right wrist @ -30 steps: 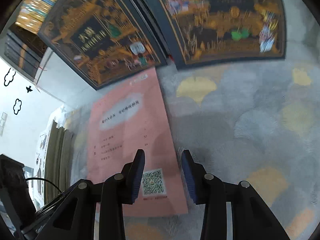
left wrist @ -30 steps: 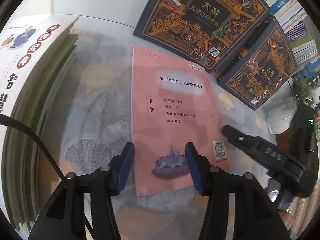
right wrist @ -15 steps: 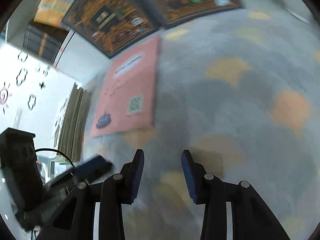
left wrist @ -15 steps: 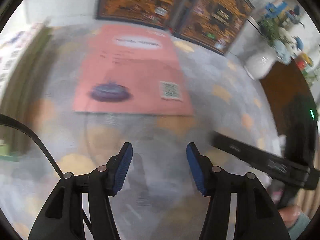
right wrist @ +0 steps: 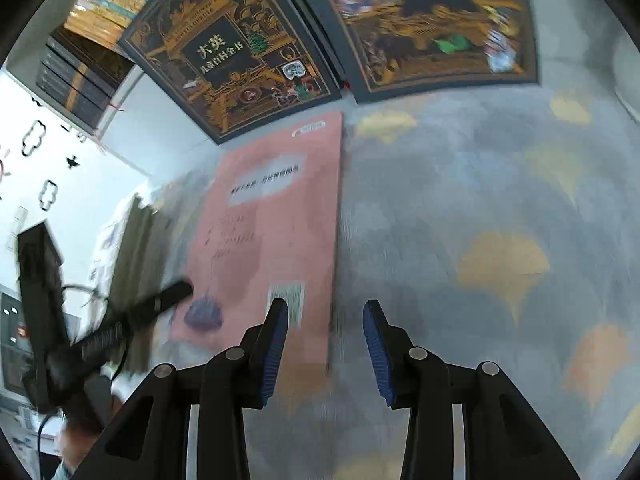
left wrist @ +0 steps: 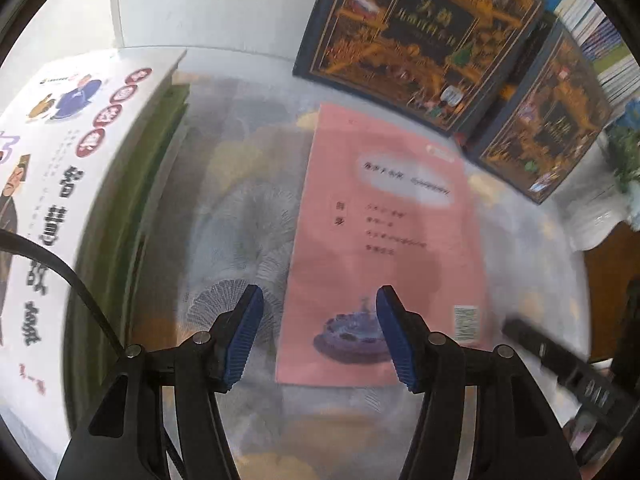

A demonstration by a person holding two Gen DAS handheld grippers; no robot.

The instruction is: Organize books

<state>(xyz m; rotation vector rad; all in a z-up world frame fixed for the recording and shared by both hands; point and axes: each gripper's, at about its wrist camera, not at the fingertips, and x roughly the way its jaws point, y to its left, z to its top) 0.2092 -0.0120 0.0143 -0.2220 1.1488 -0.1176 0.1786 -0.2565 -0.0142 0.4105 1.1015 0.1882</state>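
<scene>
A thin pink book (left wrist: 384, 248) lies flat on the patterned tablecloth (left wrist: 240, 208). My left gripper (left wrist: 320, 328) hovers over its near left corner, jaws opening, and the blue pads touch nothing. In the right wrist view the same pink book (right wrist: 272, 232) runs up the middle. My right gripper (right wrist: 326, 332) stands open above its near right edge, holding nothing. Two dark, gold-patterned encyclopedia volumes (left wrist: 420, 32) (left wrist: 540, 120) lie at the back. A stack of books with a white illustrated cover (left wrist: 68, 184) lies at the left.
A white vase with a plant (left wrist: 608, 208) stands at the right beside brown wood (left wrist: 612, 280). Shelved books (left wrist: 592, 20) fill the far right corner. One finger (left wrist: 560, 364) of the right gripper crosses the lower right. A hand (right wrist: 72, 452) shows low on the left.
Half a second ago both grippers had pulled back off the pink book's near end; now both are over that end again. The left jaws stand a little wider.
</scene>
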